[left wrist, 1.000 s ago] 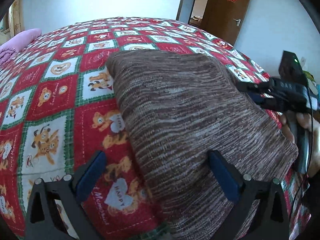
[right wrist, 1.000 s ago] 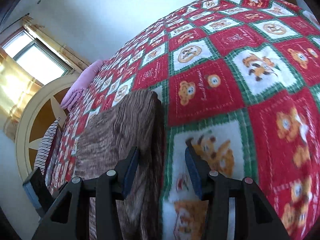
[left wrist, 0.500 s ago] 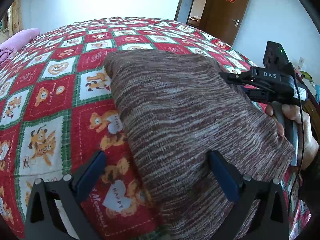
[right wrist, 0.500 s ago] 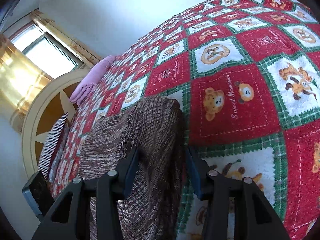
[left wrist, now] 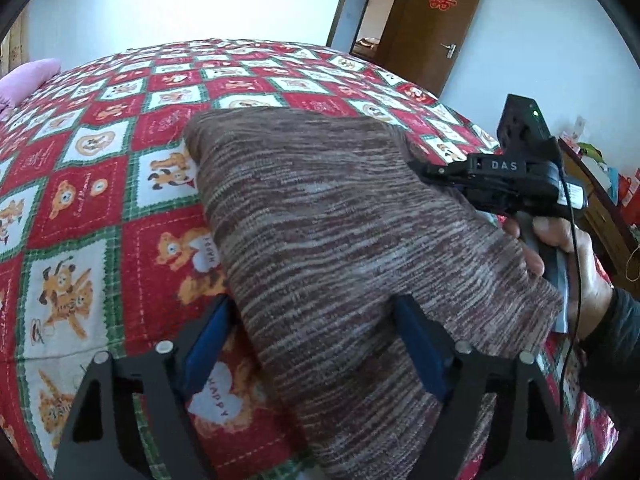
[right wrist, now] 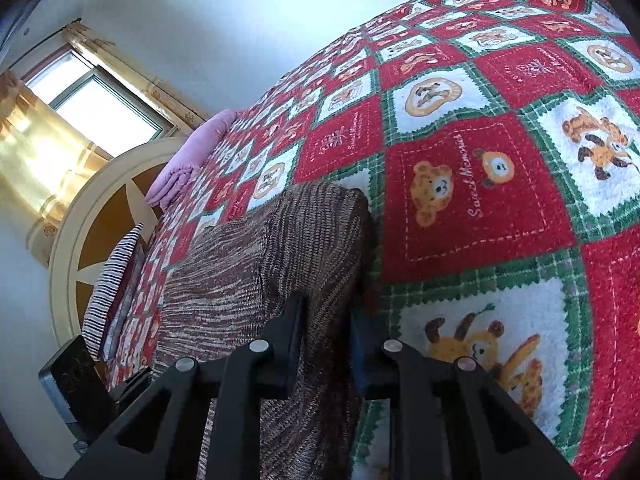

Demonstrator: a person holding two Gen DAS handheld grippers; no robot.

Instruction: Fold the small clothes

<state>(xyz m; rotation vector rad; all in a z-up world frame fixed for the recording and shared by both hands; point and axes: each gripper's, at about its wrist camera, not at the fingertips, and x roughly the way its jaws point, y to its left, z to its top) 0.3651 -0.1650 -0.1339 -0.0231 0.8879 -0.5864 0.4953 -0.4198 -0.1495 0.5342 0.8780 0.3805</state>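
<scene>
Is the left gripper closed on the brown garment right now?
No, the left gripper stands wide open, its blue pads apart around the brown knit garment's near edge.

A brown knitted garment streaked with cream and dark maroon horizontal lines [left wrist: 340, 216] fills the centre of the left wrist view. Beneath it lies a red, white and green checked fleece blanket printed with orange-brown cartoon bears [left wrist: 80, 208], its squares edged in green zigzag borders. A pale pink folded cloth [right wrist: 192, 152] shows at centre left of the right wrist view, with a black-and-white striped pillow [right wrist: 108, 296] below it. Golden yellow curtains [right wrist: 36, 152] glow at the left edge. A dark brown wooden door bearing a red paper emblem [left wrist: 436, 20] stands at the upper right.
</scene>
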